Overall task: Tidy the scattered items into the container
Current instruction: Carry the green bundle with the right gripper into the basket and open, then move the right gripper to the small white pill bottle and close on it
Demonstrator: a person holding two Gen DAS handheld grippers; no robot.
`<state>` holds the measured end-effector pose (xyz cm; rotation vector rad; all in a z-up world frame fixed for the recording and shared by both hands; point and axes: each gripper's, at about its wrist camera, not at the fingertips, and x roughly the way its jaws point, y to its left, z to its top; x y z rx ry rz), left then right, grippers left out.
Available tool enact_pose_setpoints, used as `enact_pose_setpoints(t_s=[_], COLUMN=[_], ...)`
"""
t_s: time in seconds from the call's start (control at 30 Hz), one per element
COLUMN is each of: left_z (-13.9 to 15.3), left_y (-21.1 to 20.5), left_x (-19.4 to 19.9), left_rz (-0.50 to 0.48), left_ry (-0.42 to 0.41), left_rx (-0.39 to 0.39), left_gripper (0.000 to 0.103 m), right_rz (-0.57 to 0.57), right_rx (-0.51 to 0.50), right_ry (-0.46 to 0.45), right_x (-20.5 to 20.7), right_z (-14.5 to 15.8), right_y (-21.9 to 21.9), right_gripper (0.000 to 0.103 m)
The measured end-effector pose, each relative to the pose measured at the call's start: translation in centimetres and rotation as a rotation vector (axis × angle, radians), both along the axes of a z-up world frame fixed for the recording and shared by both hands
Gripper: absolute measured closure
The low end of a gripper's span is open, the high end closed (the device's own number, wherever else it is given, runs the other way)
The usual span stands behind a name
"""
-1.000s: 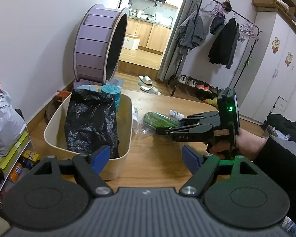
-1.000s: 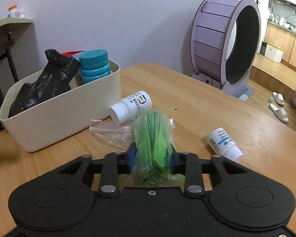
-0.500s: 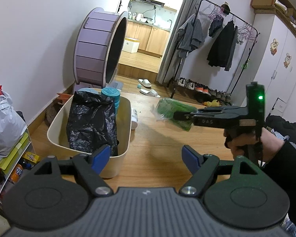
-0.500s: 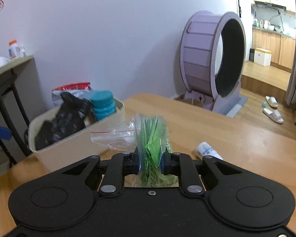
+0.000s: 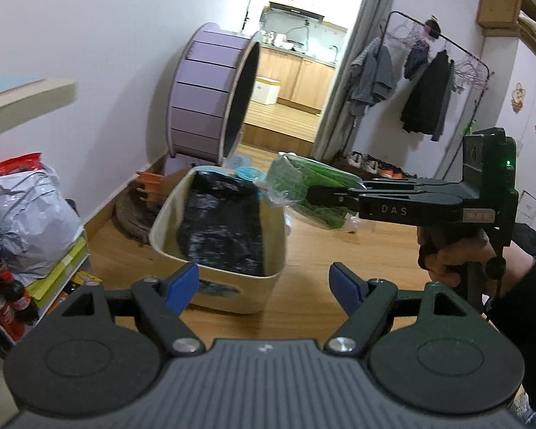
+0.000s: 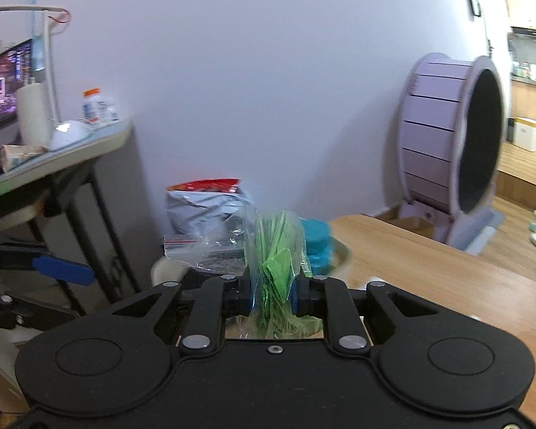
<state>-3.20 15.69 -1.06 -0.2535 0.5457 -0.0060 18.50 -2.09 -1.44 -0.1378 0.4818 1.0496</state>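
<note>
The left gripper (image 5: 264, 284) hangs with its blue pads spread wide and nothing between them; just ahead of it sits the cream container (image 5: 228, 287), smooth-walled with rounded corners, a crinkled black bag (image 5: 221, 221) filling much of it. To its right the right gripper (image 6: 271, 295) pinches a clear zip bag of green strips (image 6: 277, 246) — soft, slippery film, held above the container's far rim. To do this well, I judge, carry it over the gap beside the black bag and lower before letting go — limp plastic drapes over edges.
</note>
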Motion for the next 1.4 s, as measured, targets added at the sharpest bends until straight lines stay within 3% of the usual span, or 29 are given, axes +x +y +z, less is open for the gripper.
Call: enact_pose_setpoints(t_s=[0.3, 0.37, 0.43, 0.5, 0.77, 1.1, 1.4], left_z=[0.1, 0.1, 0.0, -0.1, -0.3, -0.5, -0.5], left_y=[1.4, 1.5, 1.5, 1.5, 1.3, 0.3, -2.0], left_x=[-1.0, -1.0, -1.0, -0.9, -0.6, 0.2, 1.6], left_rz=[0.047, 0.048, 0.046, 0.042, 0.032, 0.018, -0.036], left_ry=[0.009, 0.01, 0.009, 0.009, 0.003, 0.014, 0.011], left_rx=[0.002, 0.0, -0.003, -0.006, -0.012, -0.004, -0.003], left_gripper=[0.024, 0.024, 0.024, 0.024, 0.024, 0.024, 0.024], right_rz=[0.121, 0.126, 0.12, 0.088, 0.04, -0.041, -0.148], right_rx=[-0.024, -0.046, -0.055, -0.036, -0.003, -0.043, -0.069], right_ry=[0.05, 0.051, 0.037, 0.01, -0.007, 0.004, -0.003], right_x=[-1.0, -1.3, -1.7, -1.9, -1.6, -1.8, -0.7], right_z=[-1.2, -1.8, -2.1, -1.6, -0.3, -1.6, -1.4], right_y=[5.6, 6.2, 6.3, 5.5, 2.4, 0.3, -3.5], right_gripper=[0.084, 0.075, 0.049, 0.035, 0.036, 0.036, 0.027])
